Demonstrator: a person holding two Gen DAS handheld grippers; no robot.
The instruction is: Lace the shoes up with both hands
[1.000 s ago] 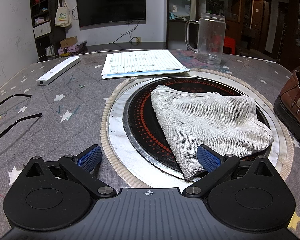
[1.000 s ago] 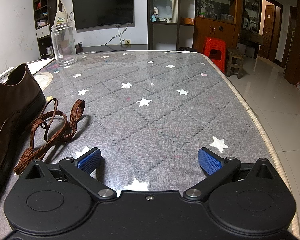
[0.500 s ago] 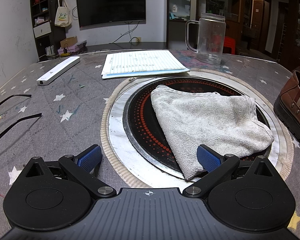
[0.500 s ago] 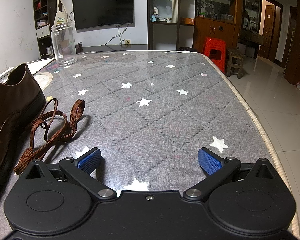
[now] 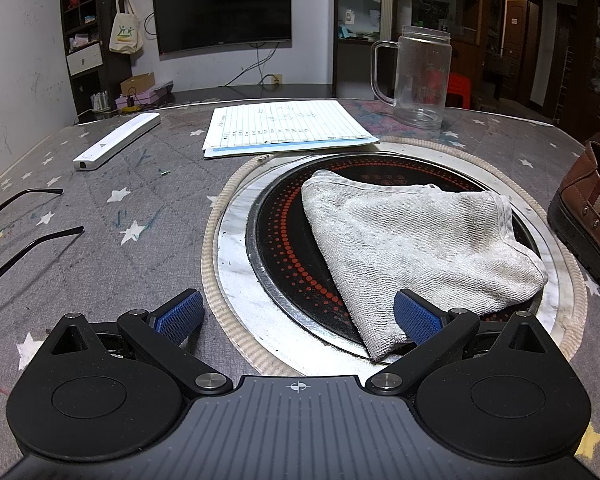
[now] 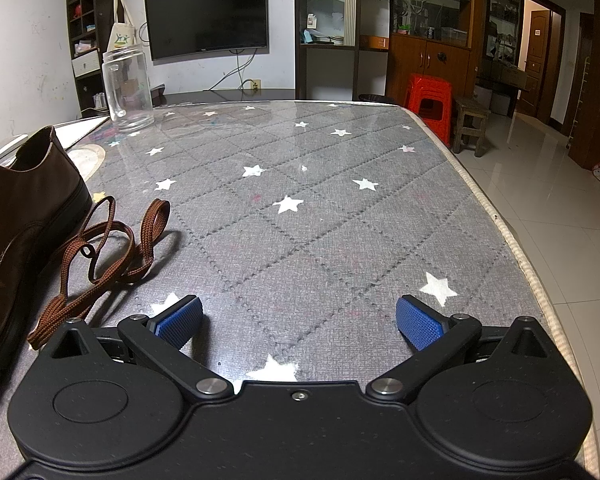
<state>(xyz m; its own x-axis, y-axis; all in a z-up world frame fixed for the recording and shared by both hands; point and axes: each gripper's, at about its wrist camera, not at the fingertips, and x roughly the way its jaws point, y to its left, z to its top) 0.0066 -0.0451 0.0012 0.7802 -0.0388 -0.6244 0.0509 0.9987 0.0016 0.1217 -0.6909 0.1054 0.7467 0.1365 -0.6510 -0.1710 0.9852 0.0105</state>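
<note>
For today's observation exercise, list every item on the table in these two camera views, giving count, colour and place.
shoe: one, brown, between the grippers
shoelace: one, brown, loose beside the shoe
towel: one, grey-white, on the round cooktop
papers: a stack, white
mug: one, clear, far side
white bar: one, far left
glasses: one pair, black, left edge
left gripper: open, empty
right gripper: open, empty

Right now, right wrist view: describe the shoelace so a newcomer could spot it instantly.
Start at the grey star-patterned table and look to its left side, where a brown leather shoe stands. The shoelace lies loose on the table right beside the shoe's sole, ahead of the right gripper's left finger. It is the only flat, woven brown cord there, piled in open loops.
</note>
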